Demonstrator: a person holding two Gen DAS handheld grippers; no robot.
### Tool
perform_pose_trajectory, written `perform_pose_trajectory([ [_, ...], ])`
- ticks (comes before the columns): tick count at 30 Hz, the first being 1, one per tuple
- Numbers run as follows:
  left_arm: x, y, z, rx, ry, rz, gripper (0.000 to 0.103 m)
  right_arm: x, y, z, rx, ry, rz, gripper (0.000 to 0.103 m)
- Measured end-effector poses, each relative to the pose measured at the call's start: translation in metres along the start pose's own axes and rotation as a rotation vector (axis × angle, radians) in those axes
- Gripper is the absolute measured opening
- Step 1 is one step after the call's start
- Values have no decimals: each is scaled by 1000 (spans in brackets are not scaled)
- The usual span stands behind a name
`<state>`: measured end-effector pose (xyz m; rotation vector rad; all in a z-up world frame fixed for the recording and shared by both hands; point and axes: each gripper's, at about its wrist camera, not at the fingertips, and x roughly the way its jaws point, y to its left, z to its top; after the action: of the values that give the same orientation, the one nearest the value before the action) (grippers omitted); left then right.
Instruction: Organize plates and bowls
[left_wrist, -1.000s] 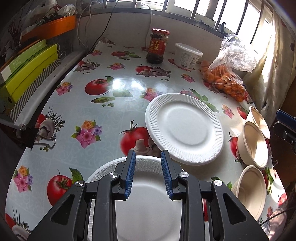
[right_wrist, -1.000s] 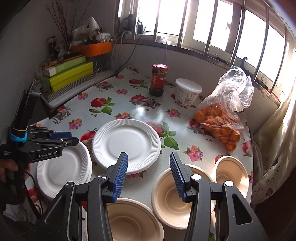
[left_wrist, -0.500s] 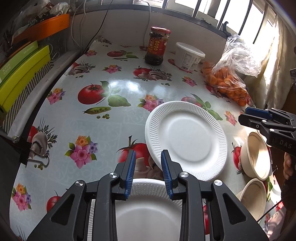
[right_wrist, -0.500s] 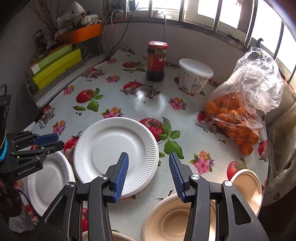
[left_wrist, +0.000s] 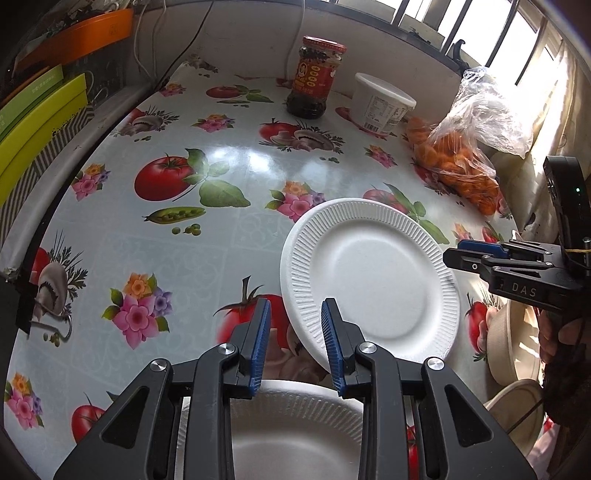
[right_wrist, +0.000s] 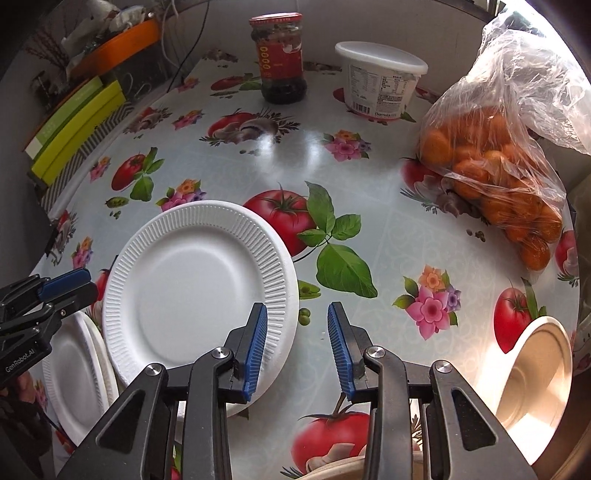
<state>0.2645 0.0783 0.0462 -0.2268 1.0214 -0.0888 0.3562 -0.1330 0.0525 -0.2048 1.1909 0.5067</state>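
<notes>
A white foam plate (left_wrist: 373, 277) lies on the tomato-print tablecloth; it also shows in the right wrist view (right_wrist: 199, 291). My left gripper (left_wrist: 295, 341) is open at the plate's near left rim, above a second white plate (left_wrist: 295, 435). My right gripper (right_wrist: 297, 345) is open and empty by the first plate's right rim; it shows at the right of the left wrist view (left_wrist: 476, 254). The left gripper (right_wrist: 70, 284) shows at the left of the right wrist view, over stacked plates (right_wrist: 77, 369). Beige bowls (right_wrist: 535, 373) (left_wrist: 509, 343) sit at the right.
A red sauce jar (left_wrist: 314, 81), a white tub (left_wrist: 380, 103) and a bag of oranges (right_wrist: 495, 173) stand at the back and right. Green boxes (left_wrist: 33, 122) and an orange tray (left_wrist: 74, 37) line the left edge.
Both grippers moved forward toward the single plate. The left gripper left the near plate and reached the single plate's rim. The right gripper moved off the bowls and its jaws narrowed a little.
</notes>
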Motion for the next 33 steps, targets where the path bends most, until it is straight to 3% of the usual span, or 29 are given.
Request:
perform_pose_trajectory([
  [6, 8, 5, -2, -32, 31, -20, 29, 8, -5, 2, 25, 15, 17, 32],
  [19, 10, 3, -3, -36, 28, -40, 29, 12, -8, -1, 46, 24, 62, 19],
  [24, 10, 1, -2, -34, 25, -56, 23, 11, -5, -2, 39, 21, 75, 14],
  [33, 8, 0, -2, -32, 16, -51, 23, 6, -5, -3, 39, 4, 76, 14],
])
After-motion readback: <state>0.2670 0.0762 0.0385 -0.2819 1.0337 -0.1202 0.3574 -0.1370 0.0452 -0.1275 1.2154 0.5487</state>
